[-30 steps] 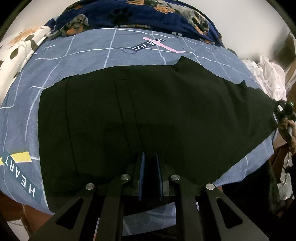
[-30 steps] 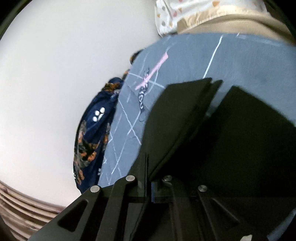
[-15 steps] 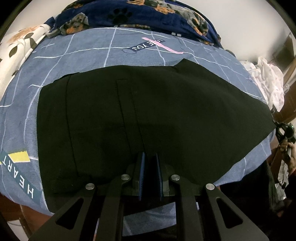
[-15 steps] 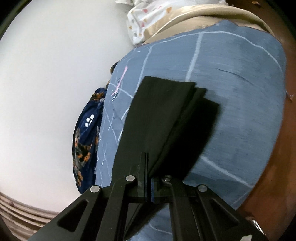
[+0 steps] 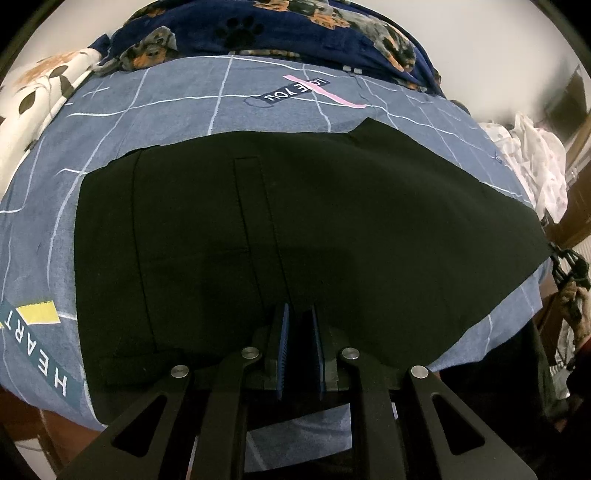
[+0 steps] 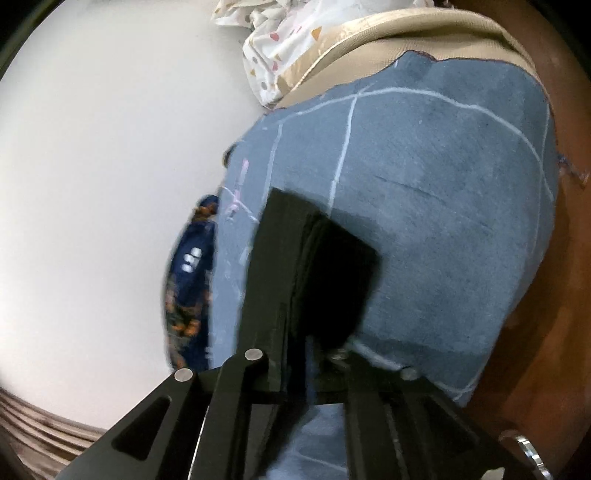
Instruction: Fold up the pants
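The black pants (image 5: 314, 236) lay spread flat across the blue grid-patterned bedsheet (image 5: 258, 107) on the bed, waistband end toward the left of the left wrist view and the legs running off to the right. The left tool (image 5: 299, 325) pointed steeply down at the near edge of the pants, its blue pads clenched on a pinch of the black cloth. The right tool (image 6: 295, 332), at the leg end, had just been opening its jaws; the folded leg hems (image 6: 306, 266) were between them, but motion blur hid whether the pads pressed on them. A dog-print blanket (image 5: 258, 26) lay bunched beyond the sheet.
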`<state>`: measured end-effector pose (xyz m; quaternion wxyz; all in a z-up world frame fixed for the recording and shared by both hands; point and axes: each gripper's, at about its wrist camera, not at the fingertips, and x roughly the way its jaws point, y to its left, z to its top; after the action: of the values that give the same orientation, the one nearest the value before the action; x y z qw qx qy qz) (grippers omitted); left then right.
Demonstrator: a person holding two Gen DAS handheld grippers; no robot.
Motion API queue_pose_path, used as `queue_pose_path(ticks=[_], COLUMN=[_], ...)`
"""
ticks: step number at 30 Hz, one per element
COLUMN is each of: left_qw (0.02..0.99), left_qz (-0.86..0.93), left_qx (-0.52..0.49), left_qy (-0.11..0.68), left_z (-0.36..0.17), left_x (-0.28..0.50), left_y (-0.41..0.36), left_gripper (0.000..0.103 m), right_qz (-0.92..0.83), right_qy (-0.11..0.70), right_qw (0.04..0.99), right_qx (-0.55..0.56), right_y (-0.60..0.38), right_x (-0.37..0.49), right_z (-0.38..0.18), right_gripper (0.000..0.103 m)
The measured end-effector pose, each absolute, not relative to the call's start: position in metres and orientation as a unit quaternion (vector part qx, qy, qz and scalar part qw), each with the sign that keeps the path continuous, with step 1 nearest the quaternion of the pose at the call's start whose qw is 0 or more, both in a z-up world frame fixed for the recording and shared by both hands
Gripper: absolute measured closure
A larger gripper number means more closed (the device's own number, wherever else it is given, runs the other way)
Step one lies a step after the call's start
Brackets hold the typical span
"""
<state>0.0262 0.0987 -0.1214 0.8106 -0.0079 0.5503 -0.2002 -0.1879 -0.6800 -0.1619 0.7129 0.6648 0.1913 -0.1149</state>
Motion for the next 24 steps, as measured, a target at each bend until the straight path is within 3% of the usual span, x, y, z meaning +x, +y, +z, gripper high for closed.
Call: queue_pose_path(ticks=[5, 11, 16, 24], left_qw=[0.811, 0.812, 0.813, 0.815], left_qz=[-0.201, -0.198, -0.196, -0.195], left_qx=[-0.012, -0.014, -0.012, -0.019], left_qy=[0.549, 0.549, 0.548, 0.546], left_z=[-0.122, -0.122, -0.121, -0.121], left_x=[0.027, 0.026, 0.025, 0.025], left_y=[0.099, 0.1, 0.099, 0.1], left_gripper=[0.089, 0.089, 0.089, 0.089], right_qz=[-0.168, -0.165, -0.162, -0.134], right_qy=[0.144, 0.174, 0.225, 0.217], right_qw=[0.712, 0.733, 0.741, 0.732], right_qx=[0.667, 0.636, 0.611, 0.632], right_y=[-0.716, -0.724, -0.714, -0.703], right_x=[-0.234, -0.225, -0.197, -0.188], right_z=[-0.153, -0.141, -0.145, -0.152], right_gripper=[0.088, 0.087, 0.073, 0.067])
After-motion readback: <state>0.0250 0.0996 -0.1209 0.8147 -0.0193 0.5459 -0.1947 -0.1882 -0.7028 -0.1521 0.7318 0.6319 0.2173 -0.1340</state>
